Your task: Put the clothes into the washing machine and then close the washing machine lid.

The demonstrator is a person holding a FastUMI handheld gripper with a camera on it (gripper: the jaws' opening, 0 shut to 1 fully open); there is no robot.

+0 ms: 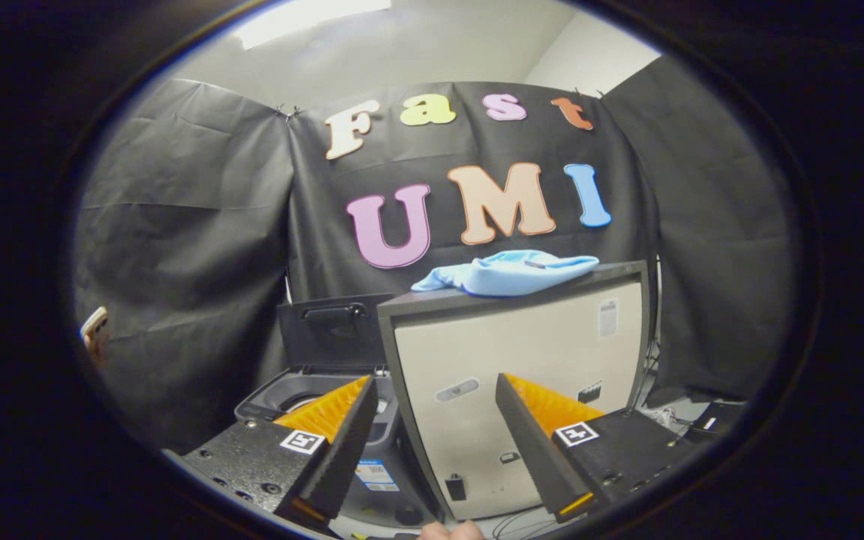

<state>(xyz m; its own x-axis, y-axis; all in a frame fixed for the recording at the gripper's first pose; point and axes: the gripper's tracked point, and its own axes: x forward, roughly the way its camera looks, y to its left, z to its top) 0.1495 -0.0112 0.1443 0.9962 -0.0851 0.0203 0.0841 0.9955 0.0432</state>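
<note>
Black cloth [192, 225] lined the booth walls below a pale ceiling [432, 52]. A beige cabinet [522, 375] stood ahead of the gripper [432, 442], with a light blue garment [511, 271] lying on its dark top. Left of the cabinet sat the washing machine [304, 397], its lid [331, 330] raised upright; the drum's contents could not be made out. The fingers were spread wide, holding nothing.
</note>
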